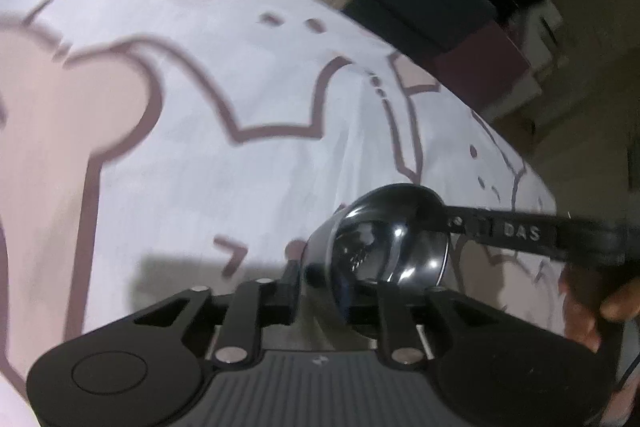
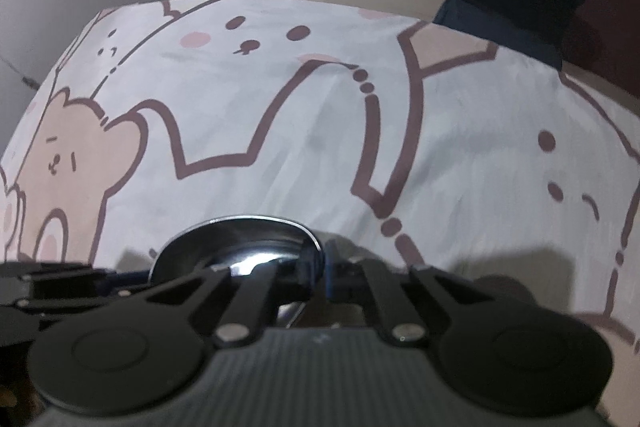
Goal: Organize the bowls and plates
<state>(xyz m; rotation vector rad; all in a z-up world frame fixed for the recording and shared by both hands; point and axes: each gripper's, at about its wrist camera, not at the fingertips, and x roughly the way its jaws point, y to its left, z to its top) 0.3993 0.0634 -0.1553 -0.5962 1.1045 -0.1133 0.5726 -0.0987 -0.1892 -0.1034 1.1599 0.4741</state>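
The right gripper's (image 2: 320, 277) jaws are pinched tight on the rim of a shiny steel bowl (image 2: 240, 247). The left gripper's (image 1: 340, 291) jaws stand partly apart about the same bowl's (image 1: 388, 247) wall; whether they press it I cannot tell. Beneath lies a cartoon-bear bedsheet (image 2: 320, 131).

**Steel bowl at the right gripper**

The right gripper (image 2: 316, 277) has its jaws closed on the rim of a shiny steel bowl (image 2: 240, 243). Under it lies a white sheet (image 2: 320, 131) with pink bear drawings.
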